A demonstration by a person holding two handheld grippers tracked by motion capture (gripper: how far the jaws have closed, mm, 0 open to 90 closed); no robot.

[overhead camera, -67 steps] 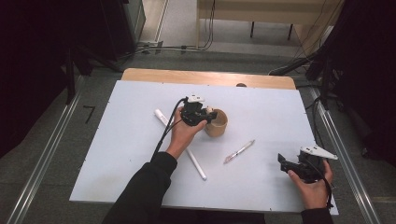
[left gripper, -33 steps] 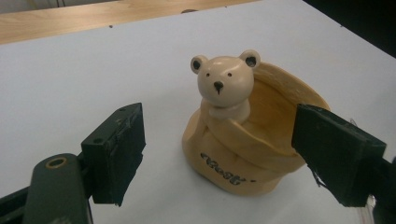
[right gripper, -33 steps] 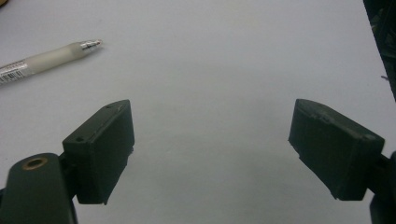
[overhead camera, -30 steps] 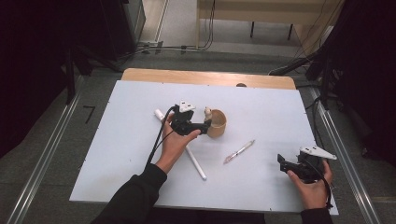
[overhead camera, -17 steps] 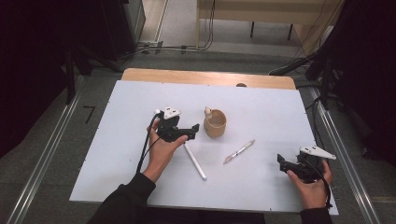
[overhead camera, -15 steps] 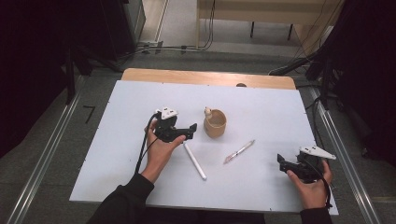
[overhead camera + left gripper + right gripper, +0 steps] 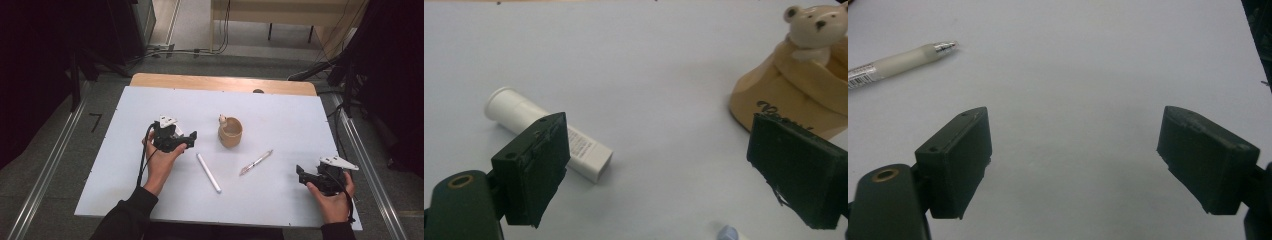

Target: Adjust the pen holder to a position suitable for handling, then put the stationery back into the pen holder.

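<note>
Your left gripper [image 7: 192, 137], jaws wide and empty, hangs upper left of the white tube [image 7: 208, 172], which runs diagonally toward lower right.

Pale tabletop [image 7: 300, 115], wooden edge [image 7: 200, 82] behind; floor cables [image 7: 190, 50], metal rails [image 7: 45, 170]

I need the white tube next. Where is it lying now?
In the high view the white tube lies flat on the table, between the left gripper and pen, below the cup.
</note>
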